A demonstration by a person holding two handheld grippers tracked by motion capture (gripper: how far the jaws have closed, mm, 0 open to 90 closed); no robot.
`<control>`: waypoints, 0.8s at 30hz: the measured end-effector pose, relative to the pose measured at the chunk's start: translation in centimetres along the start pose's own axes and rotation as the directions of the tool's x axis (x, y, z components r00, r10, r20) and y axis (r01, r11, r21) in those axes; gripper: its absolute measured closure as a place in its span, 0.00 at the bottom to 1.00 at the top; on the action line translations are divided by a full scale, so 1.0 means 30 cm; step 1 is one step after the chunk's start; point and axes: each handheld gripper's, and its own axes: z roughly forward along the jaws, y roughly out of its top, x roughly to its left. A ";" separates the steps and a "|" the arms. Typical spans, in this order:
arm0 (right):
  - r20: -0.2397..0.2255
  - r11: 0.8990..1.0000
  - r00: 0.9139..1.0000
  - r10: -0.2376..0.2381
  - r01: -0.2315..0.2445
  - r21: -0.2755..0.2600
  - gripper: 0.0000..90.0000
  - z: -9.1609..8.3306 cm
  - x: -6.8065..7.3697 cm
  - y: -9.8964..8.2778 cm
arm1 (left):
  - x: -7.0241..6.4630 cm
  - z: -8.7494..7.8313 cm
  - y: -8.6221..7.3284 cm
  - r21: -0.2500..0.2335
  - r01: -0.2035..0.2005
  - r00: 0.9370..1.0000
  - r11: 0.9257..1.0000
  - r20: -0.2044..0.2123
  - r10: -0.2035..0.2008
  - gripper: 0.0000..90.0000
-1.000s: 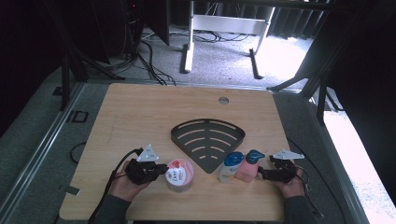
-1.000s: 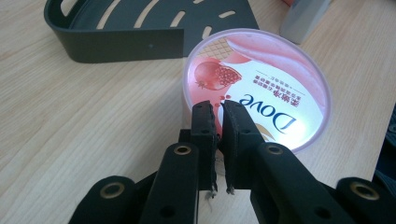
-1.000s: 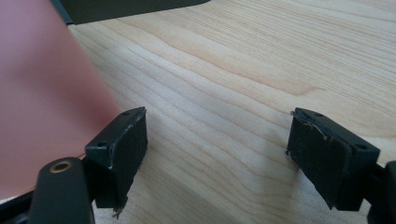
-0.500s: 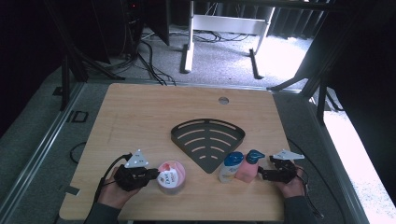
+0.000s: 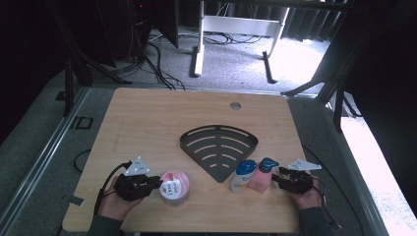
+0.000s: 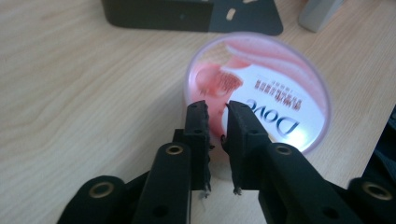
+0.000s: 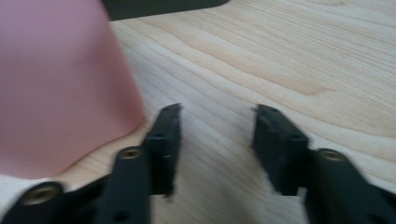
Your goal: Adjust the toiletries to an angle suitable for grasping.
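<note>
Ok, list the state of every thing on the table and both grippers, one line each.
Pink jar: upright, lid on, at the left gripper's tips.
Left gripper: jaws just opening, narrow gap, gripping nothing.
Right gripper: jaws just closing, nothing between them, beside the pink bottle.
Pink bottle: upright, capped.
White bottle: upright, blue cap on.
Black rack: flat, bare.

The counter (image 5: 147, 123) is pale wood with a fine brown grain. The fan-shaped rack (image 5: 219, 147) is matt black, cut with curved slots that show the wood through. The round jar (image 5: 174, 187) is pink, its lid swirled in pink and white with dark lettering. One bottle (image 5: 242, 176) is cream-white with a blue cap; the other bottle (image 5: 260, 178) is salmon pink, also blue-capped. Both pairs of tongs, left (image 6: 217, 116) and right (image 7: 217, 114), are black with brass-coloured rivets.
</note>
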 end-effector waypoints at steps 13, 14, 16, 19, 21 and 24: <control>-0.069 0.994 0.997 0.046 -0.053 -0.098 0.77 -0.046 0.015 0.015 | -0.069 0.057 0.142 -0.032 -0.109 0.993 0.994 0.042 0.110 0.85; -0.074 0.994 0.996 0.047 -0.054 -0.098 0.77 -0.046 0.015 0.016 | -0.079 0.068 0.153 -0.031 -0.120 0.992 0.992 0.047 0.121 0.84; -0.079 0.994 0.996 0.044 -0.051 -0.098 0.77 -0.045 0.018 0.017 | -0.099 0.094 0.171 -0.030 -0.137 0.988 0.990 0.067 0.139 0.83; -0.086 0.994 0.995 0.040 -0.049 -0.099 0.77 -0.041 0.022 0.021 | -0.123 0.131 0.189 -0.035 -0.142 0.985 0.989 0.089 0.145 0.81; -0.084 0.994 0.996 0.038 -0.046 -0.099 0.77 -0.039 0.025 0.023 | -0.132 0.150 0.195 -0.036 -0.142 0.984 0.989 0.105 0.145 0.81; -0.091 0.994 0.995 0.038 -0.048 -0.103 0.80 -0.040 0.025 0.025 | -0.141 0.170 0.202 -0.036 -0.140 0.983 0.990 0.116 0.143 0.80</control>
